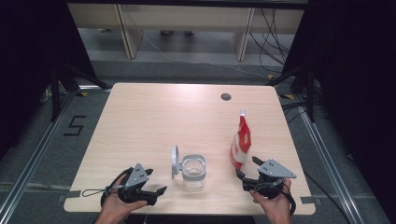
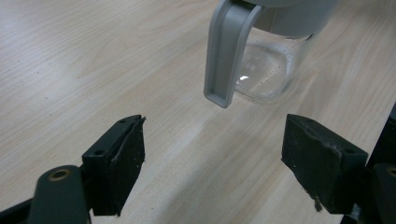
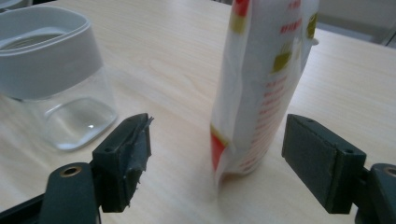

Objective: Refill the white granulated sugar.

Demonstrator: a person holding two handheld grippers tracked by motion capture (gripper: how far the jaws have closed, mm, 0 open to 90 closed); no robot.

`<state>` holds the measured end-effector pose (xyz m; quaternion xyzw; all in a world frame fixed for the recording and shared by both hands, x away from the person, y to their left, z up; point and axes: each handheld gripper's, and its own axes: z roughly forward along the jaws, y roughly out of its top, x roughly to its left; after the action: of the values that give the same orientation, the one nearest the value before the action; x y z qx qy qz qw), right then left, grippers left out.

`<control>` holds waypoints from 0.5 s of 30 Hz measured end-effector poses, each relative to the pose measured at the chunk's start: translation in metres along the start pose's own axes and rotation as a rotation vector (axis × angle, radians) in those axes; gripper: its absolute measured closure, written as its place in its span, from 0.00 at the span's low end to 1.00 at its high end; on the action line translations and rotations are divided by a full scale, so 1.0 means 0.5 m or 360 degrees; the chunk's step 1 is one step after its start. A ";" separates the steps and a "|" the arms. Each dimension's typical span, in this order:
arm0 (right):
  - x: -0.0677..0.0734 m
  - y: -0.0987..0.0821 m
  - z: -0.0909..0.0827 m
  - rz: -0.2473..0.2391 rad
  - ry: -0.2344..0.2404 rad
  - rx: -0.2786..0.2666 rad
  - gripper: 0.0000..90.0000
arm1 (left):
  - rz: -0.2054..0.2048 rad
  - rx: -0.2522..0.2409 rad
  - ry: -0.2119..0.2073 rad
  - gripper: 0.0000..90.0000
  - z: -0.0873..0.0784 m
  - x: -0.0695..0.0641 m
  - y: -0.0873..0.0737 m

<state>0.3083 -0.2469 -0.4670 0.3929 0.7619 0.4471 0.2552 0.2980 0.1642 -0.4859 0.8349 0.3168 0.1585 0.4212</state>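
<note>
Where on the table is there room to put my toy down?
The whole far half of the table is bare, up to the small dark hole, and so is the left side, left of the jar. It is crowded near the front: jar, bag, left gripper and right gripper.

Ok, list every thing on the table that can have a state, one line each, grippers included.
Jar: upright, open at the top, looks empty; its lid hangs tilted up at its left side.
Bag: standing upright, top closed.
Left gripper: open, holding nothing, aimed at the jar.
Right gripper: open, holding nothing, jaws either side of the bag without touching it.
</note>
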 end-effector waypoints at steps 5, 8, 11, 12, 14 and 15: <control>-0.011 0.010 0.029 0.0058 -0.0050 -0.0054 0.26 | -0.0004 0.0016 -0.0008 0.23 0.000 -0.001 0.000; -0.013 0.013 0.040 0.0073 -0.0054 -0.0051 0.27 | -0.0005 0.0020 -0.0012 0.23 -0.001 0.000 0.000; -0.013 0.018 0.055 0.0087 -0.0069 -0.0046 0.28 | 0.0028 0.0013 -0.0005 0.23 -0.001 0.003 0.001; -0.013 0.018 0.055 0.0087 -0.0069 -0.0046 0.28 | 0.0028 0.0013 -0.0005 0.23 -0.001 0.003 0.001; -0.020 0.019 0.063 0.0060 -0.0080 -0.0066 0.29 | -0.0008 0.0015 -0.0008 0.23 0.000 0.000 -0.001; -0.021 0.020 0.067 0.0089 -0.0081 -0.0061 0.30 | -0.0005 0.0016 -0.0010 0.23 0.000 -0.001 -0.001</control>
<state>0.3428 -0.2367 -0.4736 0.4204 0.7351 0.4586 0.2694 0.2976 0.1641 -0.4861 0.8370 0.3177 0.1537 0.4183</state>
